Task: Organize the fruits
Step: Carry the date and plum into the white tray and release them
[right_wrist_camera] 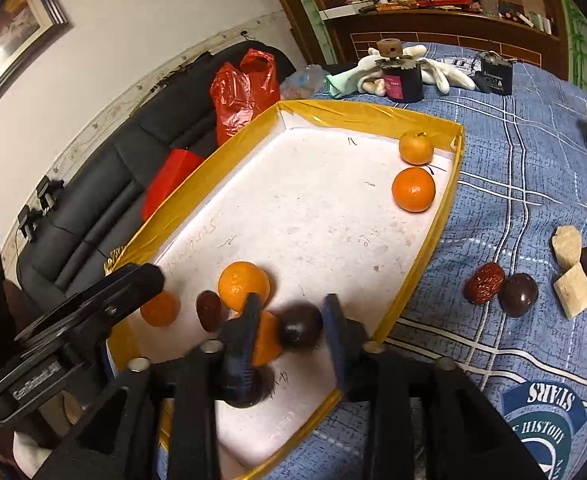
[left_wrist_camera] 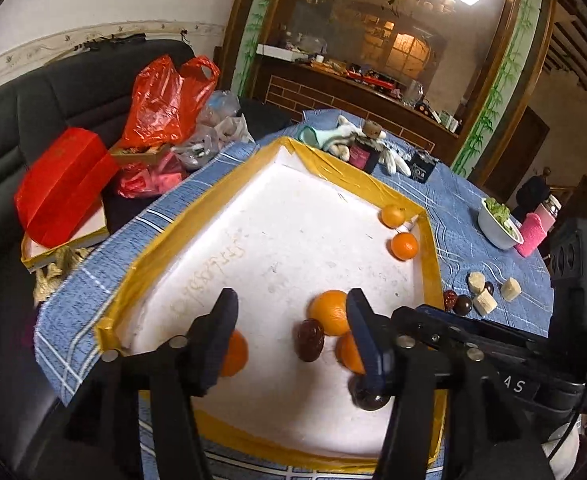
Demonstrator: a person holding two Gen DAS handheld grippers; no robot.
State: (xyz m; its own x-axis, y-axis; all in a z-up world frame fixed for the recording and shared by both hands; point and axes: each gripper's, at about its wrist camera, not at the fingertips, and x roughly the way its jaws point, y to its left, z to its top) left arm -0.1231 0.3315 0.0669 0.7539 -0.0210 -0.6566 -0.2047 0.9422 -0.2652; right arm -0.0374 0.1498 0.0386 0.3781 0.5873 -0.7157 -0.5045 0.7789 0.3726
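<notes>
At lower left of the tray point(right_wrist_camera: 433, 256), left gripper point(left_wrist_camera: 289, 320) jaws half-spread, empty; date point(left_wrist_camera: 310, 340) lies between them. Centre-bottom, right gripper point(right_wrist_camera: 291, 322) narrowly parted around dark round fruit point(right_wrist_camera: 299, 330), apparently just released. Next: fetch the loose fruit on the cloth at right.

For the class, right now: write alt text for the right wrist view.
The right tool hangs open over a dark round fruit in a yellow-rimmed white tray holding oranges; more fruit lies on the blue tablecloth.
</notes>
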